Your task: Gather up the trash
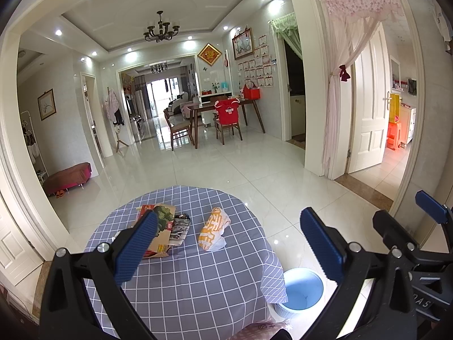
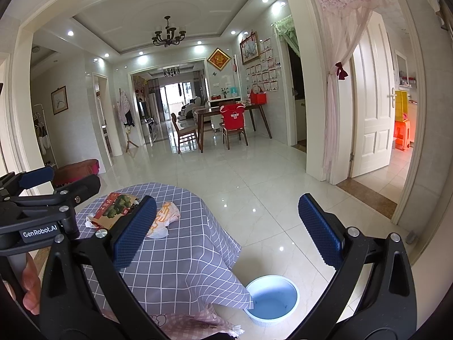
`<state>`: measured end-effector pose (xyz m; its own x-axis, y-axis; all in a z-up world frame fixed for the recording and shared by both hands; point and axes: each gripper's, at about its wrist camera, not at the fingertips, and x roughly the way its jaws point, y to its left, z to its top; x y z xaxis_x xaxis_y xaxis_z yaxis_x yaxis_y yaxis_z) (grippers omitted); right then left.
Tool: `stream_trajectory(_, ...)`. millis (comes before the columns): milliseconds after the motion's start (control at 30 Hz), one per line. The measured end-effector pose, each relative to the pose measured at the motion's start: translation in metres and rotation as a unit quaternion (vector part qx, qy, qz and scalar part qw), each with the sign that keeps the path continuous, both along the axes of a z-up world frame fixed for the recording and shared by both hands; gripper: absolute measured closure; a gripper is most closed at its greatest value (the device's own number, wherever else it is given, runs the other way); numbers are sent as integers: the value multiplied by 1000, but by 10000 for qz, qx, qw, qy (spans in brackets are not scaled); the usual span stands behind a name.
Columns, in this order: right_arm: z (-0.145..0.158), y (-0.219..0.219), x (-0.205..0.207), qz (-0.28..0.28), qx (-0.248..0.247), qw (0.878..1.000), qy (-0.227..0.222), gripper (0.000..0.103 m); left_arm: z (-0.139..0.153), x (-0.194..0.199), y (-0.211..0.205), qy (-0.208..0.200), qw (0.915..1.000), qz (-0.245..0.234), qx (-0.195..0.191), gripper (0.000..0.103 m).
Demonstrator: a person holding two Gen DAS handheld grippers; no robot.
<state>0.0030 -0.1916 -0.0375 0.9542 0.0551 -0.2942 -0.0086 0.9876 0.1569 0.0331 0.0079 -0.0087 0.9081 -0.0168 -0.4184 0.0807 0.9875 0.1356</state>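
On a round table with a blue-grey checked cloth lie a flat cardboard packet with a broccoli picture, a crumpled dark wrapper next to it, and a yellow-and-white wrapper. My left gripper hovers open above the table's near side, its left pad in front of the packet. My right gripper is open and empty, off the table's right edge above the floor. The packet and yellow wrapper lie to its left. A blue bin with a white rim stands on the floor beside the table.
The bin sits partly under the overhanging cloth. A pink cloth lies at the table's near edge. A hand holds the left gripper's handle. Glossy tiled floor stretches ahead to a dining table with chairs. A white door stands open at right.
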Motion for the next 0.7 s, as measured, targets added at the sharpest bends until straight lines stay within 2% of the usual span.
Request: stream_trajectory(700, 0, 0, 1, 4, -10, 10000, 10, 5, 0, 0, 1, 23, 10000, -13, 1, 4)
